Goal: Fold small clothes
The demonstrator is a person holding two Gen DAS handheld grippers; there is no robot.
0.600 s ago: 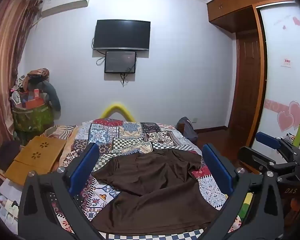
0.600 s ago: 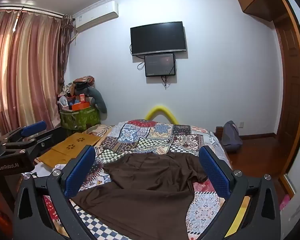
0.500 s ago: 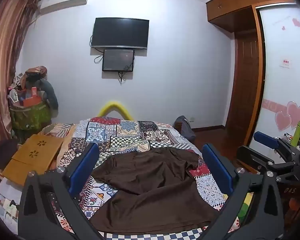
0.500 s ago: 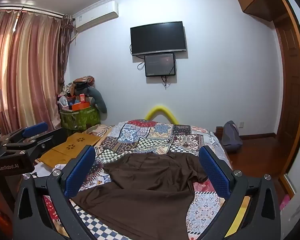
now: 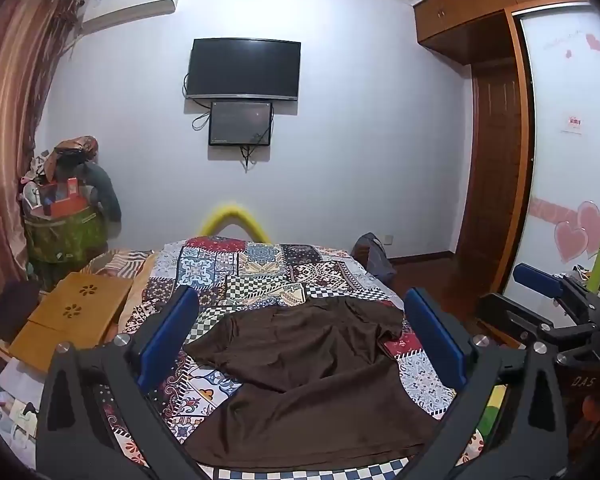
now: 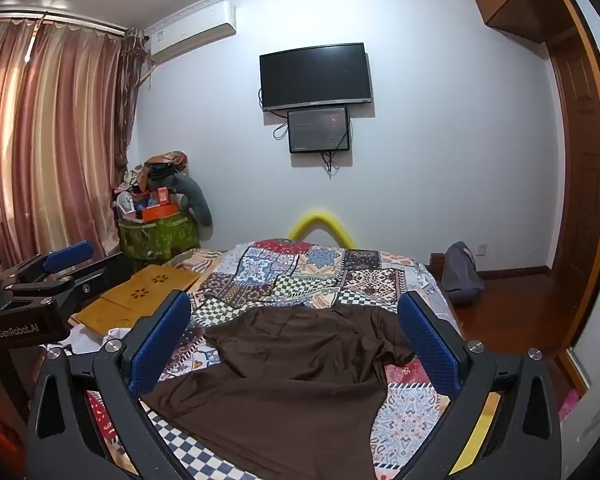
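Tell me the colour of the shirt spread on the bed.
The shirt is plain dark brown, lying on a patchwork quilt; clearest in the right wrist view.

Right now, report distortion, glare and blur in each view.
Left wrist: fisheye bows the wardrobe, corners vignette black, brown shirt sharp. Right wrist: curtain glows with backlight, ceiling line curves, television sharp, no reflections.

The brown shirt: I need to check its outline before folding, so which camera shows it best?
The left wrist view: the brown shirt shows nearly whole, hem included. In the right wrist view its near hem runs out of frame and a blue pad covers one edge.
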